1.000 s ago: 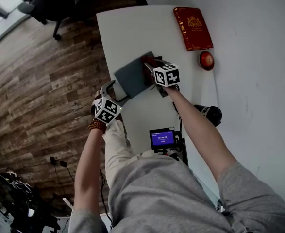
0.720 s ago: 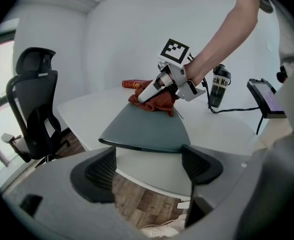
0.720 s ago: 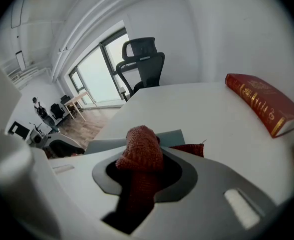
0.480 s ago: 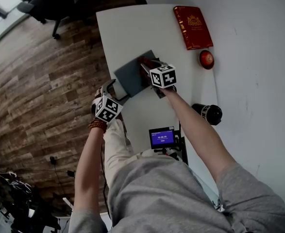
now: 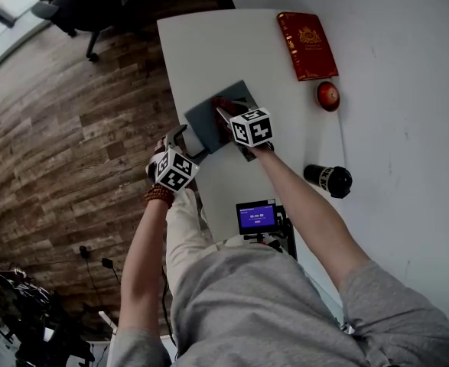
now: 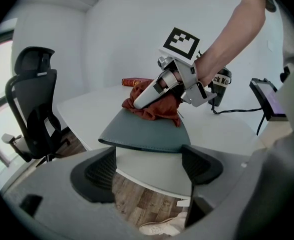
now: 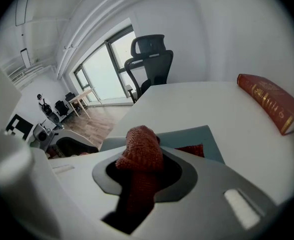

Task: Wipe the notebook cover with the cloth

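Observation:
A grey notebook [image 5: 209, 117] lies flat near the left edge of the white table [image 5: 209, 44]. A crumpled red cloth [image 5: 224, 105] rests on its cover, with my right gripper [image 5: 227, 115] shut on it and pressing it down. In the right gripper view the cloth [image 7: 139, 151] bulges up between the jaws, with the notebook [image 7: 207, 139] just beyond. My left gripper [image 5: 180, 138] sits at the notebook's near-left corner. In the left gripper view its jaws stand wide apart, open [image 6: 148, 166], and the notebook's corner [image 6: 144, 131] lies just ahead between them. The right gripper [image 6: 141, 98] and cloth [image 6: 157, 109] show beyond.
A red hardcover book [image 5: 307, 44] lies at the table's far end, with a small red ball [image 5: 328, 95] near it. A black can [image 5: 330, 179] lies at the right, and a small screen device [image 5: 257, 217] stands close to me. An office chair [image 5: 71, 2] is on the wooden floor.
My right gripper has slid the cloth across the cover, leftward and towards me. The left gripper has stayed at the notebook's corner.

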`<act>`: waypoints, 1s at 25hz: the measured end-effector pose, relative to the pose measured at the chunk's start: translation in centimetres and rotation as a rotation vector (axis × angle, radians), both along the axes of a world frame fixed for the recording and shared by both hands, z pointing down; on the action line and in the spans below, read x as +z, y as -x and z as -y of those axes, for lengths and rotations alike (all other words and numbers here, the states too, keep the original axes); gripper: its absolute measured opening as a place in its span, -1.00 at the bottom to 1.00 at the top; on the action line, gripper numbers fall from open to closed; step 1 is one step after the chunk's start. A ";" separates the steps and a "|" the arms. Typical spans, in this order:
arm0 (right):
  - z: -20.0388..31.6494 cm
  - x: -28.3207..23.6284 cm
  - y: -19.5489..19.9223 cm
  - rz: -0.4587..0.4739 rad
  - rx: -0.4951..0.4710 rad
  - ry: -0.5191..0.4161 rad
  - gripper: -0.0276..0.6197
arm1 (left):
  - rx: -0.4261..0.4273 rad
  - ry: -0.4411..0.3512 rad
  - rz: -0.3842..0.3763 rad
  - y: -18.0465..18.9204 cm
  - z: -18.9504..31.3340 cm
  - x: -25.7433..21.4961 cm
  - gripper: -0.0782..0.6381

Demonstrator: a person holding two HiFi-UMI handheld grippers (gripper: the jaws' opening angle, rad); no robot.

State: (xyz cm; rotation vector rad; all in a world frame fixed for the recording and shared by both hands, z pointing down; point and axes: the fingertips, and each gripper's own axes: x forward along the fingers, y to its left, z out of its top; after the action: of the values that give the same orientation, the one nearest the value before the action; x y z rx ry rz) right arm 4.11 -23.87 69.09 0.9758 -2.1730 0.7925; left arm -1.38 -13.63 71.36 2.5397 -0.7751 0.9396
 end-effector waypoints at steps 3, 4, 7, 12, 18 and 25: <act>-0.4 0.0 0.7 0.002 -0.011 0.002 -0.59 | 0.000 0.000 0.003 0.0 0.0 0.0 0.33; -0.5 0.0 0.9 0.002 -0.013 0.003 -0.59 | 0.000 0.001 0.004 0.0 0.0 0.0 0.33; -0.8 0.0 1.4 0.002 -0.019 0.004 -0.59 | 0.001 0.002 0.005 0.1 0.0 0.0 0.33; -1.5 0.0 2.3 -0.001 -0.040 0.002 -0.59 | 0.002 -0.002 0.003 0.0 0.0 -0.1 0.33; -2.6 -0.1 4.1 0.001 -0.090 0.005 -0.59 | 0.003 0.003 0.006 0.1 0.0 0.0 0.33; -4.5 -0.1 6.4 0.005 -0.207 0.011 -0.59 | 0.001 0.007 0.011 0.1 -0.1 0.0 0.33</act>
State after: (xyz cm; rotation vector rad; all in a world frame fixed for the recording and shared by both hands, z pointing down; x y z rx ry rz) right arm -2.24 -19.35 68.97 0.7292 -2.2280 0.7079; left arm -1.43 -13.53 71.36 2.5311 -0.7723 0.9564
